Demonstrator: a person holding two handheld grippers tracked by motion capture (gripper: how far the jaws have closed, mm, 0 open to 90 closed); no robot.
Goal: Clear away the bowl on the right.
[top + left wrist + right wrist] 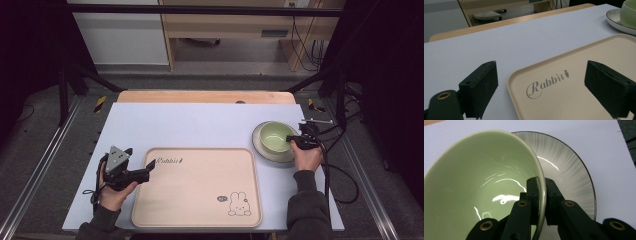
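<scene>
- High view: the right hand (306, 156) reaches forward at the worktop's (200, 125) right side, the right tongs (291, 140) at the green bowl (276, 136) on a plate (262, 147).
- Right gripper view: jaws clamped on that bowl's rim, one pad inside, one outside.
- Left gripper view: the left tongs (554, 87) stand apart over the corner of the beige tray (579, 95) printed "Rabbit".

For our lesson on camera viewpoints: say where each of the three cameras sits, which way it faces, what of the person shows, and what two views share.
High view: above the person's side, facing forward and down on the table; both forearms, left gripper, right gripper.
Left gripper view: rides the left gripper, facing over the tray; open jaws.
Right gripper view: rides the right gripper; jaws pinch the green bowl rim above the plate.
All views share bowl and plate.
</scene>
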